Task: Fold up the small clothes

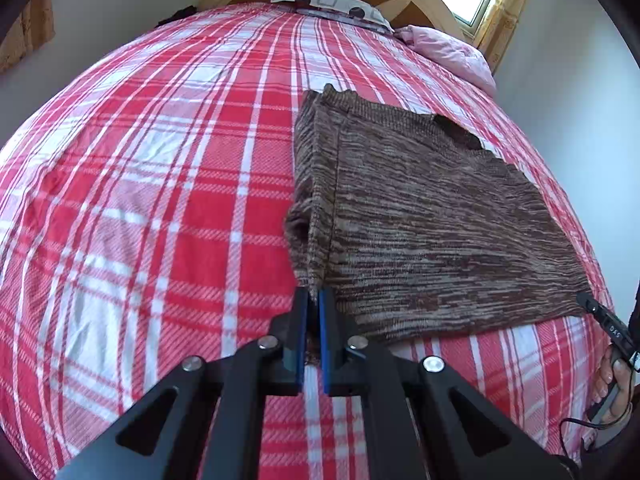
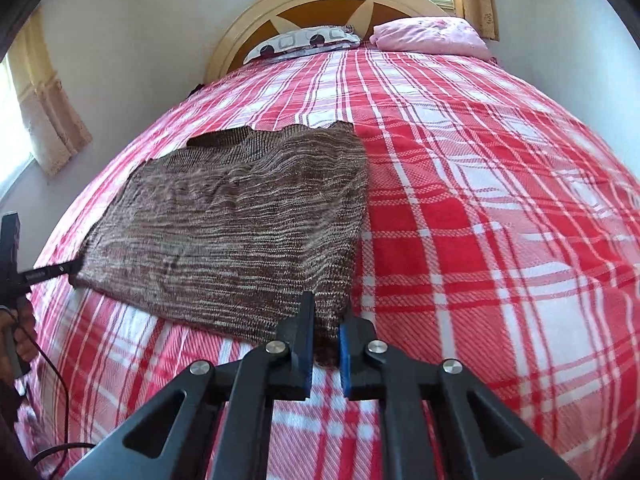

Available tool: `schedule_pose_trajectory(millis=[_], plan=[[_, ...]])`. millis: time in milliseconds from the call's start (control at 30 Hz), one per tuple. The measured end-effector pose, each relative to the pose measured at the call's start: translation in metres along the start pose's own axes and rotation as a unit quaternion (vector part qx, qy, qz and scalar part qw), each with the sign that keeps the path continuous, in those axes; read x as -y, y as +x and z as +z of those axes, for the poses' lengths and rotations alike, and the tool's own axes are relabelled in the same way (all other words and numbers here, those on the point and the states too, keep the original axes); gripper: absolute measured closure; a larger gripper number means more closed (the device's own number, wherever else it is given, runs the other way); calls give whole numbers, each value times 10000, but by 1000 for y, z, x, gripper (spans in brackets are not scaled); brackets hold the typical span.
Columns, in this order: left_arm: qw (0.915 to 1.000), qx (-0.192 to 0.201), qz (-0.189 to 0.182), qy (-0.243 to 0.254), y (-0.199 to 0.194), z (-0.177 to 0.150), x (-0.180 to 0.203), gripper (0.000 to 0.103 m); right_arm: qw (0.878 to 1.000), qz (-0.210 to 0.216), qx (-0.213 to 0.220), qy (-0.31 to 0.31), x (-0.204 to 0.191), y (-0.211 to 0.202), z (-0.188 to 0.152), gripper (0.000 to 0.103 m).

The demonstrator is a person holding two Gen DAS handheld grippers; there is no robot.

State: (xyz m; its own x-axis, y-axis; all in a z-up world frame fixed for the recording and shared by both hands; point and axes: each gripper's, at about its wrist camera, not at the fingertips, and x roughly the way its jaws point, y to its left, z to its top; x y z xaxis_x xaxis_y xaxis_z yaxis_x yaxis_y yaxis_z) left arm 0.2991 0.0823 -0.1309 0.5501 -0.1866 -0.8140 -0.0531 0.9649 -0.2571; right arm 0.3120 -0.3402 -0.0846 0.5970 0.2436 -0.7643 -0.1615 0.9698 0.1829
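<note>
I have the left gripper and right gripper clamped on the near corners of the sweater, which lies flat on the bed, sides apparently folded in; the lengthwise fold remains.

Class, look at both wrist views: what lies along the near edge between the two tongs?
The brown knit garment: left tongs pinch one near corner, right tongs the other. The right wrist view shows the hem running across the plaid bedspread.
</note>
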Motion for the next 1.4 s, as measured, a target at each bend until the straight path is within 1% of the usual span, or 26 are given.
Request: schedule_pose_trajectory(millis=[67,133,167,233,267,300,333,367,400,467,500,533,600,633,667,700,833,967,1033,1100,1200,1300,1400], plan=[[9999,-21,53,109,-1,-3,0,97,10000,-9,-53,-28,2,-2,-2,96],[9999,-101,47,103,4,-5,0,97,9999,-66,-134,-62,4,4,-4,96],[9999,-71,65,109,5,-5,0,97,9998,-60,-160,-52,6,8,-4,95],[10000,-49,63,-11,6,-4,-1,92,9999,-9,-108,3,7,9,-3,95],[9999,-53,69,-98,6,-4,-3,89,9999,13,-96,71,9,9,-2,92],[9999,-63,63,-113,6,-4,-3,89,9998,-57,-104,134,10,8,0,79],[9999,-97,68,-55,6,-5,-2,88,9997,-179,-92,138,11,6,1,49],[9999,-110,94,22,4,-7,-1,81,9995,-299,-50,134,11,2,2,36],[9998,-102,144,114,2,-9,0,69,9990,-435,48,131,12,-4,3,28],[9991,-13,281,303,-4,-13,0,55,9970,-734,254,45,7,-19,7,28],[9989,43,312,347,-8,-15,-1,50,9958,-848,345,-56,2,-25,10,28],[9986,107,350,387,-11,-16,-3,48,9952,-849,442,-202,-8,-32,14,29],[9973,284,519,428,-19,-14,-11,36,9954,-616,536,-493,-30,-39,19,29],[9965,337,618,442,-21,-13,-14,33,9949,-467,514,-738,-49,-38,22,29],[9954,413,734,458,-24,-12,-18,27,9935,-377,485,-963,-65,-35,23,29],[9948,469,792,441,-27,-10,-23,24,9907,-298,478,-1241,-85,-31,23,29],[9949,540,813,258,-35,-6,-43,21,9714,-86,605,-2293,-167,-11,15,29],[9948,503,886,76,-35,-6,-67,19,9527,78,716,-2954,-232,7,0,29],[9953,432,867,-45,-36,-7,-78,19,9439,207,662,-3229,-260,16,-8,29],[9959,355,810,-170,-35,-8,-91,19,9341,272,633,-3503,-284,24,-17,29],[9962,328,736,-319,-36,-8,-107,19,9143,292,632,-3991,-319,37,-32,29],[9966,315,631,-437,-38,-7,-119,19,8988,258,650,-4328,-345,50,-44,29],[9968,315,500,-529,-35,-1,-129,19,8925,230,652,-4457,-360,59,-48,29]])
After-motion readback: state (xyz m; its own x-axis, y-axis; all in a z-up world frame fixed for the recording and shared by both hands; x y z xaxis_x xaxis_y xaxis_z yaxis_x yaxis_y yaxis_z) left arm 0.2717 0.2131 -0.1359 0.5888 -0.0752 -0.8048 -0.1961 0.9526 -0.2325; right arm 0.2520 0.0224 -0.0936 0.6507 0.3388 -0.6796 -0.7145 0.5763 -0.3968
